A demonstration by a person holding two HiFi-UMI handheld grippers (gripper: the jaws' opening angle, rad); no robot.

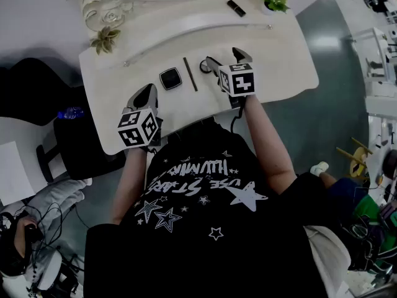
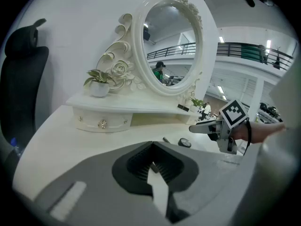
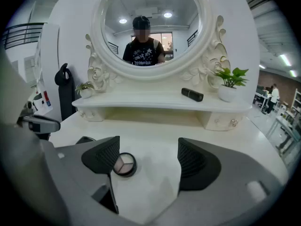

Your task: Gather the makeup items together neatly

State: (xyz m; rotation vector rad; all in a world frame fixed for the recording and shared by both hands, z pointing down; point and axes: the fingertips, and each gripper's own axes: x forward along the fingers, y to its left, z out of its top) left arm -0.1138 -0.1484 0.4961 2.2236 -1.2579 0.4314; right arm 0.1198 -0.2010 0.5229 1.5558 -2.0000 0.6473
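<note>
On the white vanity surface (image 1: 279,48), the small round black eyeshadow compact (image 3: 124,164) lies under the gap of the right claw (image 3: 148,161), close by its left-hand pad. The jaws stand wide apart and press nothing. The right gripper view alone reveals the compact's three pale shades. The head view lays out a square black compact (image 1: 170,78) and a thin dark pencil (image 1: 190,74) just left of it. The left claw (image 2: 153,166) is closed and empty.
</note>
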